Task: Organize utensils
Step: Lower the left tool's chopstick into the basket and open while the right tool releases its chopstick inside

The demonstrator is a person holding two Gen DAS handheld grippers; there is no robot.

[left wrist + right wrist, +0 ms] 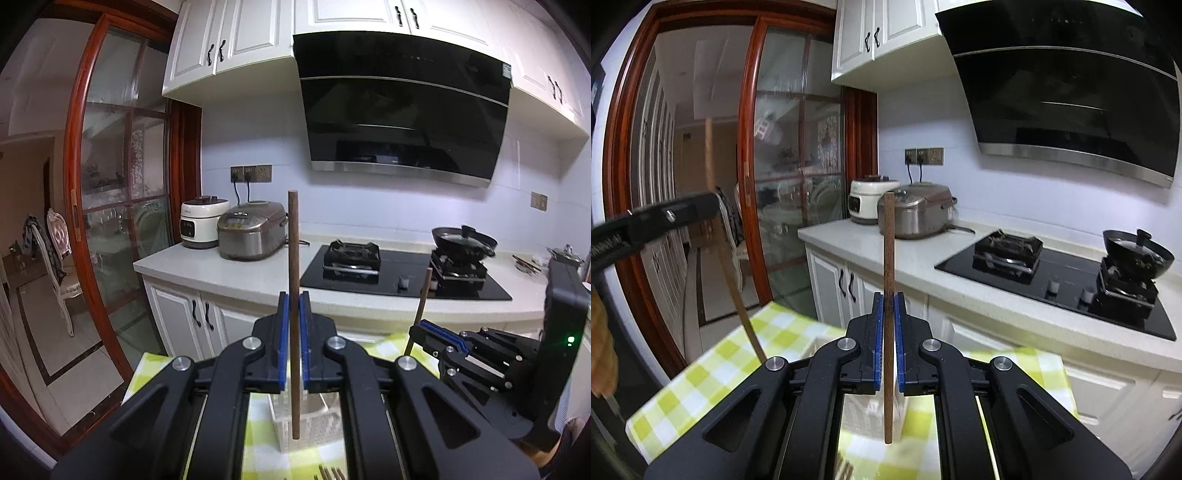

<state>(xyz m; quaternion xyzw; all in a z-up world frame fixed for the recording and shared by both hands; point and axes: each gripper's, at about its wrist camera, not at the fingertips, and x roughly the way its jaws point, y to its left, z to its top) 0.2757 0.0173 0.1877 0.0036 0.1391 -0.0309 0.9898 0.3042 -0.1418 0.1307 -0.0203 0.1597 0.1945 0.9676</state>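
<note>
Now | left claw (pixel 294 301) clamped on upright chopstick (pixel 293 258) | right claw (pixel 889 302) clamped on second chopstick (pixel 888 251) | above white basket (pixel 314 424)

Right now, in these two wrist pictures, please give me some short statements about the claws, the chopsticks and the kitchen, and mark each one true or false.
1. The left claw is shut on a brown chopstick. True.
2. The right claw is empty. False: it grips a second chopstick.
3. Both chopsticks lie flat. False: they stand about upright.
4. A white basket sits on the checked cloth under the left claw. True.
5. The wok sits on the floor. False: it is on the stove.
</note>
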